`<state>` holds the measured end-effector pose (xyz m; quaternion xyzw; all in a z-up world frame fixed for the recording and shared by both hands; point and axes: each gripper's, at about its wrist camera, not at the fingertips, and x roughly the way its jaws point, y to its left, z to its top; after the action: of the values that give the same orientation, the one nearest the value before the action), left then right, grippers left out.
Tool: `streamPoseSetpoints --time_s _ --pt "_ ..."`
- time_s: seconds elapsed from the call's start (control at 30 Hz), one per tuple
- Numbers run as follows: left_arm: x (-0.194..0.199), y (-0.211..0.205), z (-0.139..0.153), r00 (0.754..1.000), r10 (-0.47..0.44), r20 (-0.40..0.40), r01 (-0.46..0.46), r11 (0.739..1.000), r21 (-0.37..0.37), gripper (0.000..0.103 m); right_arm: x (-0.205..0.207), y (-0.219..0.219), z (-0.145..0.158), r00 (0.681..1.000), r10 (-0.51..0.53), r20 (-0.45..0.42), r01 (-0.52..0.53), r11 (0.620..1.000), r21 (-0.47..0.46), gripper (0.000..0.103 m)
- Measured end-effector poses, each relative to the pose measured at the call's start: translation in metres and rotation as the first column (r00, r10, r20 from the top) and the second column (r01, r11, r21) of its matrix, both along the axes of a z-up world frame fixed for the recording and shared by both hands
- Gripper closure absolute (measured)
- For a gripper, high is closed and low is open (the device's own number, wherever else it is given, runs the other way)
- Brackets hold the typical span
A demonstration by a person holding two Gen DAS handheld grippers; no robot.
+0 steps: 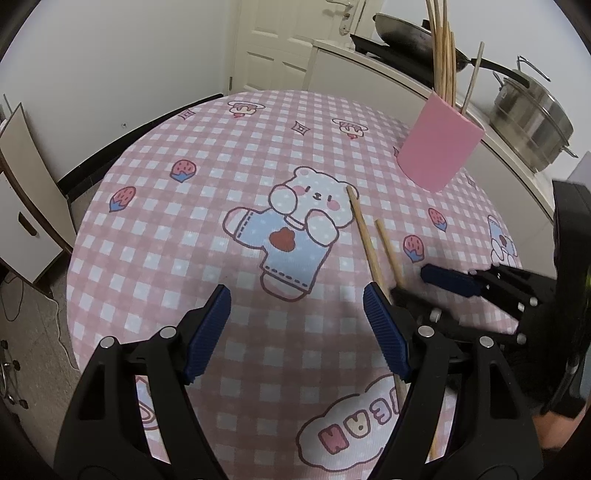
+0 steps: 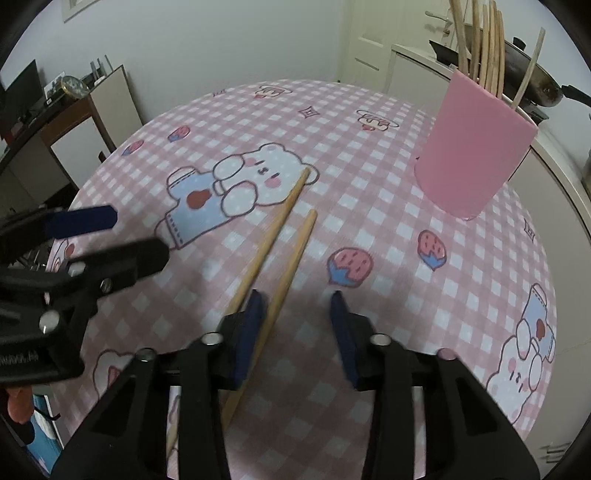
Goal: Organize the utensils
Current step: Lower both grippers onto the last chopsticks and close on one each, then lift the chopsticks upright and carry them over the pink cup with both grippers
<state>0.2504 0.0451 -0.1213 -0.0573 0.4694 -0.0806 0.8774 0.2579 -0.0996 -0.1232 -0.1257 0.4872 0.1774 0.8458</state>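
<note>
Two wooden chopsticks [image 2: 286, 254] lie side by side on the pink checked tablecloth [image 2: 369, 122]; they also show in the left wrist view [image 1: 364, 236]. A pink holder [image 2: 472, 155] with several chopsticks upright in it stands at the far right, also in the left wrist view [image 1: 439, 144]. My right gripper [image 2: 297, 332] is open, low over the near ends of the chopsticks; one chopstick lies between its jaws, the other passes under its left finger. My left gripper [image 1: 297, 325] is open and empty, just left of the chopsticks. Each gripper shows in the other's view.
A counter [image 1: 369, 62] with a wok [image 1: 406, 29] and a steel pot [image 1: 532, 114] runs behind the table on the right. A white door [image 1: 277, 44] is at the back. A low cabinet [image 2: 85, 122] stands left of the table.
</note>
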Motion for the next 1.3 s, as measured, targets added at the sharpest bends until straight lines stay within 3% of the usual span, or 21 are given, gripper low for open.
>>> streamPoseSetpoints --time_s 0.03,0.23,0.57,0.7,0.93,1.13,1.3 --pt "0.001 -0.002 -0.002 1.000 -0.008 -0.006 0.008 1.000 0.006 0.029 0.003 -0.002 0.000 1.000 -0.005 0.005 0.005 1.000 -0.007 0.092" --pt "0.011 -0.021 -0.007 0.998 -0.049 -0.031 0.049 0.999 -0.012 0.029 0.012 -0.022 0.004 1.000 -0.009 -0.022 0.010 1.000 0.018 0.098" --pt "0.055 -0.057 -0.018 0.992 -0.073 -0.104 0.077 0.996 0.043 0.031 0.021 -0.049 0.009 0.996 -0.033 -0.081 0.039 0.996 0.079 0.098" --pt "0.063 -0.067 -0.019 0.992 -0.082 -0.093 0.093 0.989 0.116 0.064 0.027 -0.050 0.010 0.996 -0.025 -0.083 0.032 0.996 0.078 0.098" --pt "0.067 -0.073 -0.020 0.993 -0.095 -0.066 0.104 0.983 0.149 0.093 0.041 -0.051 0.009 0.996 -0.016 -0.083 0.022 0.997 0.076 0.098" --pt "0.068 -0.082 -0.017 0.994 -0.098 -0.046 0.104 0.982 0.155 0.097 0.047 -0.050 0.009 0.997 -0.010 -0.074 0.016 0.996 0.082 0.098" --pt "0.057 -0.080 0.011 0.993 -0.113 0.015 0.110 0.985 0.130 0.097 0.040 -0.051 0.022 0.999 -0.008 -0.037 0.012 0.994 0.109 0.098"
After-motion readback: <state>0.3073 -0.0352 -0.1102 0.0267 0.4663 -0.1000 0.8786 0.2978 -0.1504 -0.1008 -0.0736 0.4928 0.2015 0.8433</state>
